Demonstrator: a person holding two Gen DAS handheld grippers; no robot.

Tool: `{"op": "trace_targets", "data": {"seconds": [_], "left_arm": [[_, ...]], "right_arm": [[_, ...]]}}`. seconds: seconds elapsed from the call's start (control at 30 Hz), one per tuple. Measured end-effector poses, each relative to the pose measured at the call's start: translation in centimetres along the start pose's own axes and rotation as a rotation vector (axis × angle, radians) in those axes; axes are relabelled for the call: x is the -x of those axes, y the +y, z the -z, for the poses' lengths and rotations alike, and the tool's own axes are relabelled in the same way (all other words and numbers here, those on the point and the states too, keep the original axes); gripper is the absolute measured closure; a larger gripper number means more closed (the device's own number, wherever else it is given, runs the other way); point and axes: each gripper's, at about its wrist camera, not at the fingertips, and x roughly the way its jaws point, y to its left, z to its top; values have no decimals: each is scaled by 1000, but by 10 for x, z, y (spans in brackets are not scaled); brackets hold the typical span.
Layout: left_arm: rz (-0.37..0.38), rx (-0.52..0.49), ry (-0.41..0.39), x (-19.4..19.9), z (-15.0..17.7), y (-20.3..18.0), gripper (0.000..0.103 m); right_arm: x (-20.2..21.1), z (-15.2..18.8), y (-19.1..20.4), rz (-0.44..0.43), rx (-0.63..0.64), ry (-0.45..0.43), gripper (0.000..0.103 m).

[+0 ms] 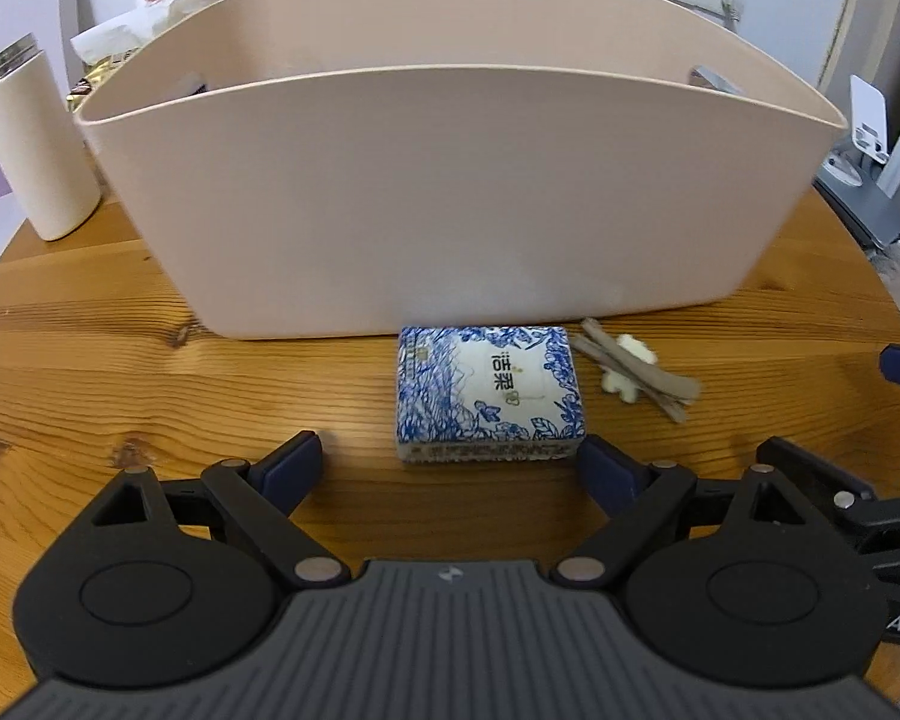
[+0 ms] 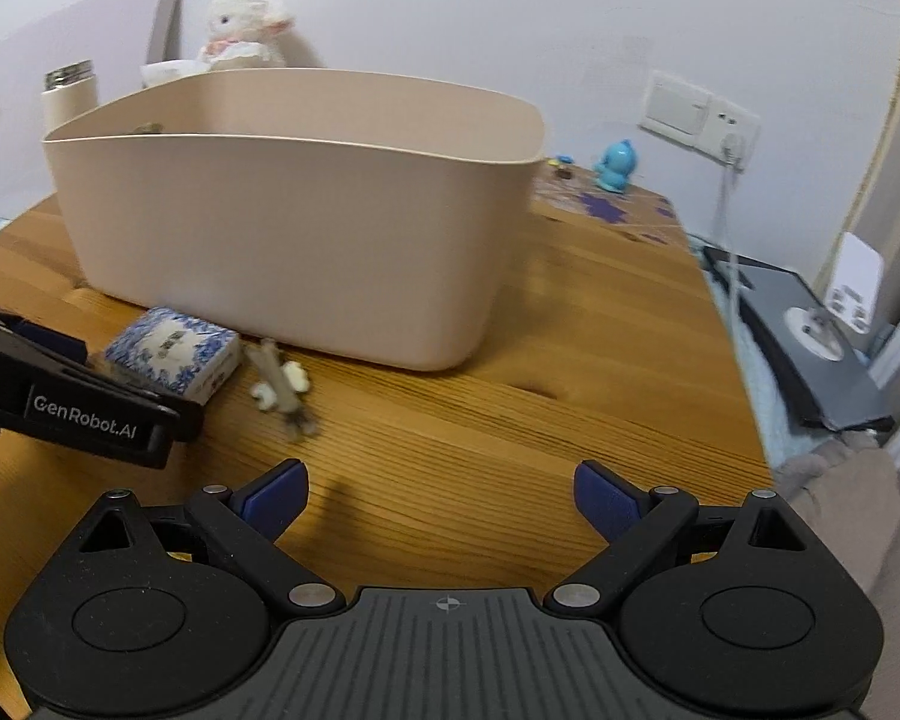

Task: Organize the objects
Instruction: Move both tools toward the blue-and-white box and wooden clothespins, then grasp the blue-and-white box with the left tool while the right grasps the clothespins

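- The left gripper (image 1: 453, 459) is spread wide and holds nothing; the blue-and-white tissue pack (image 1: 487, 391) lies flat on the wooden table (image 1: 150, 372) just ahead of it, nearer its right finger.
- The pack sits just before the front wall of the beige storage bin (image 1: 450, 192).
- A small bundle of sticks with white tufts (image 1: 633, 369) lies just right of the pack.
- The right gripper (image 2: 441, 495) is also wide open and empty, over bare table, with the bundle ahead to its left.
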Motion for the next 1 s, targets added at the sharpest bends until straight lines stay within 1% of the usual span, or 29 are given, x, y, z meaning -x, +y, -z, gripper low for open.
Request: {"op": "trace_targets", "data": {"seconds": [0.2, 0.3, 0.4, 0.47, 0.57, 0.6, 0.63, 0.67, 0.7, 0.73, 0.77, 0.8, 0.83, 0.87, 0.9, 1.0], "left_arm": [[-4, 0, -11, -1, -1, 15, 10], [3, 4, -24, -1, -2, 22, 10], [16, 9, -33, -3, -4, 28, 6], [20, 22, -35, -5, -6, 28, 4], [17, 23, -42, -7, -6, 26, 5], [16, 13, -46, -8, -6, 25, 5], [14, 5, -50, -7, -5, 24, 6], [15, 8, -59, -6, -4, 24, 10], [12, 5, -63, -5, -4, 24, 14], [6, -7, -69, -4, -3, 23, 23], [8, -20, -78, -2, -3, 24, 33], [17, -24, -83, -1, -3, 26, 36], [22, -24, -81, -2, -4, 30, 37], [32, -24, -79, -1, -4, 32, 37], [36, -27, -78, 0, -4, 33, 37], [37, -27, -74, 4, 0, 35, 37]], "right_arm": [[-15, -6, 18, -41, 20, 13, 12], [-22, -10, 23, -57, 24, 7, 12], [-28, -13, 28, -73, 23, -2, 13], [-34, -16, 30, -78, 22, -1, 15], [-40, -17, 32, -102, 3, 6, 23], [-41, -17, 33, -115, -5, 6, 28], [-41, -17, 34, -128, -9, 8, 33], [-40, -17, 35, -137, -6, 7, 37], [-39, -18, 37, -150, -1, 6, 43], [-39, -17, 38, -157, 2, 6, 52], [-37, -17, 40, -162, 6, 7, 57], [-36, -18, 42, -162, 12, 7, 68], [-35, -18, 44, -161, 18, 8, 82], [-34, -18, 46, -162, 22, 10, 92], [-34, -18, 48, -156, 25, 11, 91], [-31, -17, 51, -148, 31, 7, 92]]}}
